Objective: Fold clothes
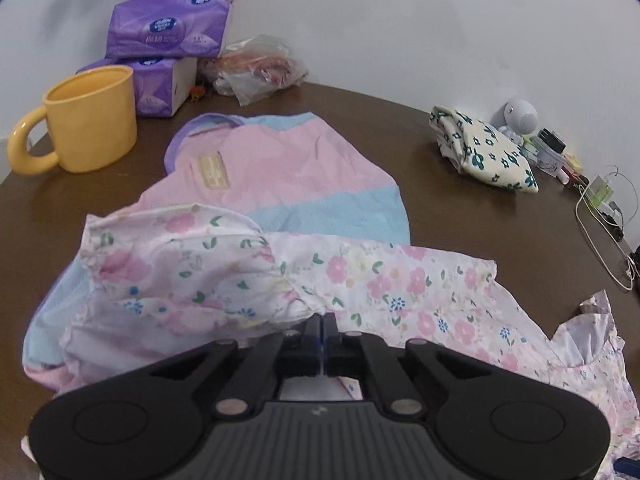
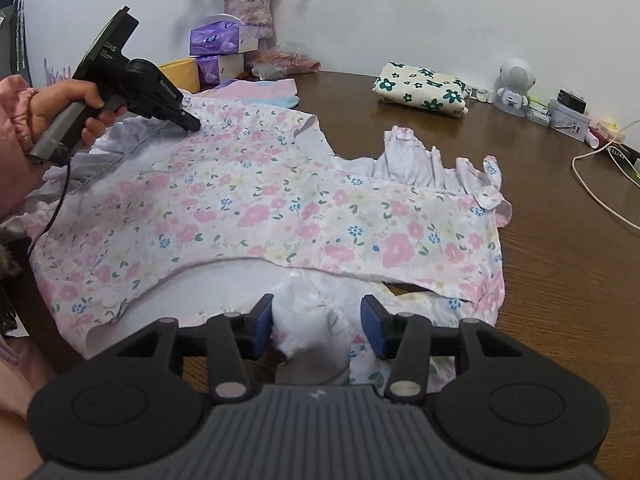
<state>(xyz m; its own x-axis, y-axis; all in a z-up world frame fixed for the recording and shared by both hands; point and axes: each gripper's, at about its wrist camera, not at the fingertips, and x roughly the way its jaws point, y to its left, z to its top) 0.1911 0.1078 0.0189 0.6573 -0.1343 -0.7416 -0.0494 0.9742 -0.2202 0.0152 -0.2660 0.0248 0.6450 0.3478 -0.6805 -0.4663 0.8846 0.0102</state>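
Observation:
A pink floral garment [image 2: 256,216] lies spread on the brown table [image 2: 560,272], partly folded over itself. My left gripper [image 1: 323,322] is shut on an edge of the floral garment [image 1: 392,284]; it also shows in the right wrist view [image 2: 188,122] at the garment's far left. My right gripper [image 2: 316,320] is open, its blue pads on either side of a white ruffled sleeve [image 2: 316,320] at the garment's near edge. A pink, blue and purple garment [image 1: 288,168] lies flat beyond the floral one.
A yellow mug [image 1: 88,120] and purple tissue packs [image 1: 168,28] stand at the far left, beside a plastic bag [image 1: 256,68]. A folded cream garment with green flowers [image 2: 424,88] lies at the far right. A white speaker [image 2: 514,84], small items and a white cable [image 2: 600,200] line the right edge.

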